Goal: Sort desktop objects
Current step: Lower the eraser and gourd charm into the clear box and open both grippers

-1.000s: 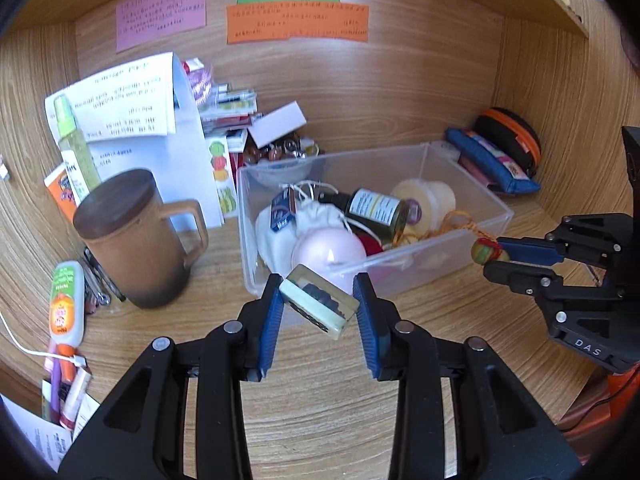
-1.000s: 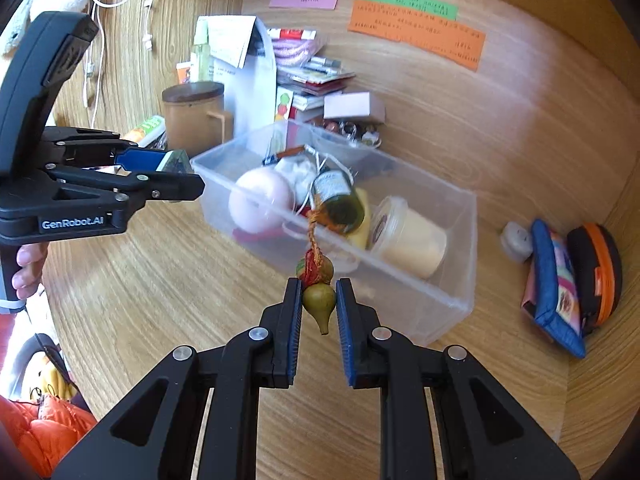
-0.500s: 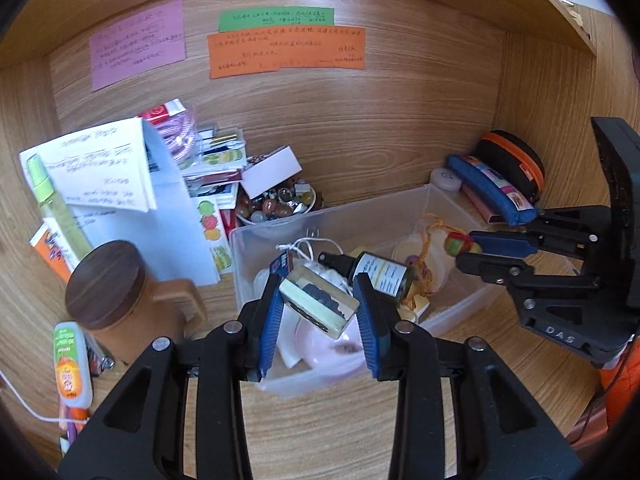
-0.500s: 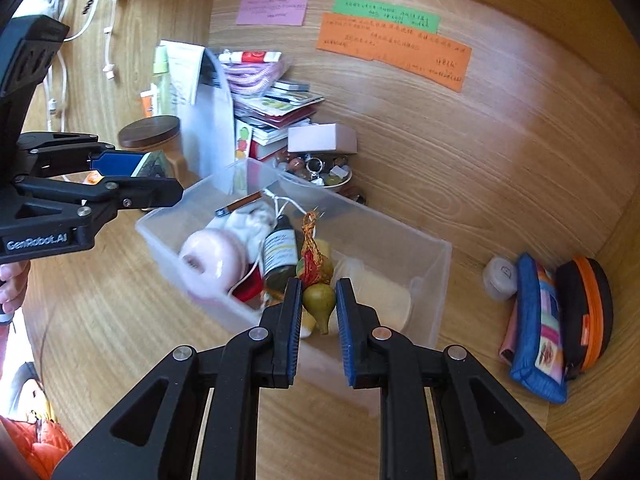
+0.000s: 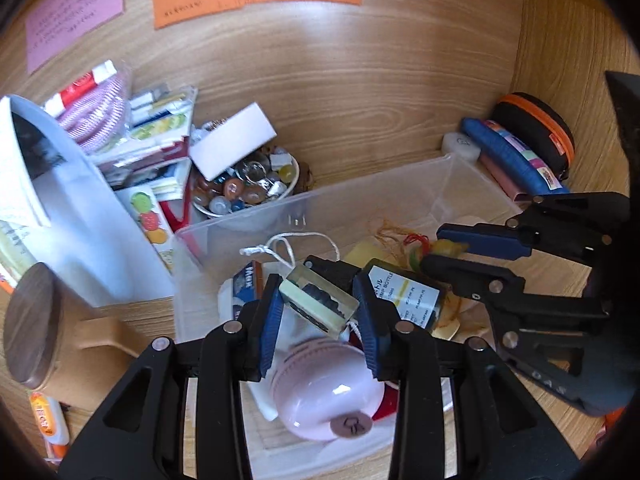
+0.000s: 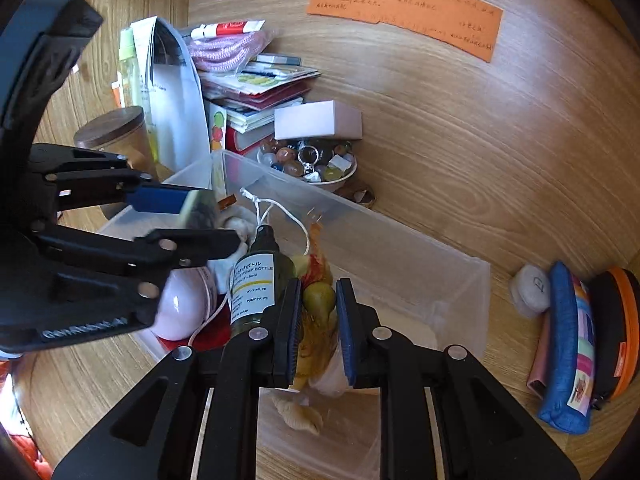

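Observation:
A clear plastic bin (image 5: 404, 184) (image 6: 404, 248) holds a pink ball (image 5: 332, 392), a dark pump bottle (image 6: 256, 284) (image 5: 408, 300), a white pouch with cord and a cream jar. My left gripper (image 5: 318, 300) is shut on a small clear block with a dark inset (image 5: 318, 302), held over the bin's left part; it also shows in the right wrist view (image 6: 192, 224). My right gripper (image 6: 318, 304) is shut on a green gourd charm (image 6: 318, 298) with orange tassel, held inside the bin; it also shows in the left wrist view (image 5: 444, 254).
Behind the bin stand a bowl of beads (image 5: 244, 188) (image 6: 308, 164) with a white box on it, a stack of packets and papers, and a brown lidded mug (image 5: 36, 324). At the right lie a blue pencil case (image 6: 568, 344), an orange-trimmed black case (image 5: 536, 132) and a white round case (image 6: 530, 288).
Both grippers have moved forward and down over the bin with their objects. The gourd charm now hangs low inside the bin, the clear block above the pink ball.

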`<action>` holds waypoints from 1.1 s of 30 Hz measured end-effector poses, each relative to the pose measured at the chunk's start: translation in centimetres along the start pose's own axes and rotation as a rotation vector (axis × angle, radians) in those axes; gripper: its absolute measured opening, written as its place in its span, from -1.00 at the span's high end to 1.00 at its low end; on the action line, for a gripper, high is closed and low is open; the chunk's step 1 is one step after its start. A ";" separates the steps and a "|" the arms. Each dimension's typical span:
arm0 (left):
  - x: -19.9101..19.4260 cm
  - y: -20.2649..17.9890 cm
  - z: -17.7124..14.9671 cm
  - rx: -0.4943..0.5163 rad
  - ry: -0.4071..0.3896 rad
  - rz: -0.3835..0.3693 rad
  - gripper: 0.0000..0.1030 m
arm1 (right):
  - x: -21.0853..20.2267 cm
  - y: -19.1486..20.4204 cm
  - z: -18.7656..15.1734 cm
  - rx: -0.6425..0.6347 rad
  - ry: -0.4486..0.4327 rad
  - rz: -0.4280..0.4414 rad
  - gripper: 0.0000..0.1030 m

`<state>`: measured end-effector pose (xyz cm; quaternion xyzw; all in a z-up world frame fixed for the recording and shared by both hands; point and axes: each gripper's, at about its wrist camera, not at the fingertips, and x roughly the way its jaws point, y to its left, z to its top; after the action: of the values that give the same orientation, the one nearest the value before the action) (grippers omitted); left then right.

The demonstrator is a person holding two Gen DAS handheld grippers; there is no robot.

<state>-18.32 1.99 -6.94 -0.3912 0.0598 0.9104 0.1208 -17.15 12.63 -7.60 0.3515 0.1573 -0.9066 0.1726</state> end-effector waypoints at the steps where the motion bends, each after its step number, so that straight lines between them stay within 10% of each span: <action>1: 0.1 0.1 0.0 -0.001 -0.006 0.007 0.32 | -0.1 0.1 0.0 -0.008 -0.007 -0.012 0.70; 15: 0.1 1.3 -0.3 -0.031 -0.025 0.027 -0.16 | 0.0 0.1 -0.5 -0.020 -0.033 -0.031 0.42; 19: -0.4 1.4 -0.2 -0.030 -0.050 0.032 -0.42 | -0.5 -0.4 -0.5 -0.002 -0.044 -0.042 -0.03; 33: -4.4 1.4 -0.4 -0.050 -0.098 0.052 -0.82 | -4.2 -2.1 -0.1 0.067 -0.097 -0.110 -0.58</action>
<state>-15.48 -0.20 -3.95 -0.3476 0.0410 0.9324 0.0901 -15.06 15.42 -4.37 0.3038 0.1371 -0.9354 0.1181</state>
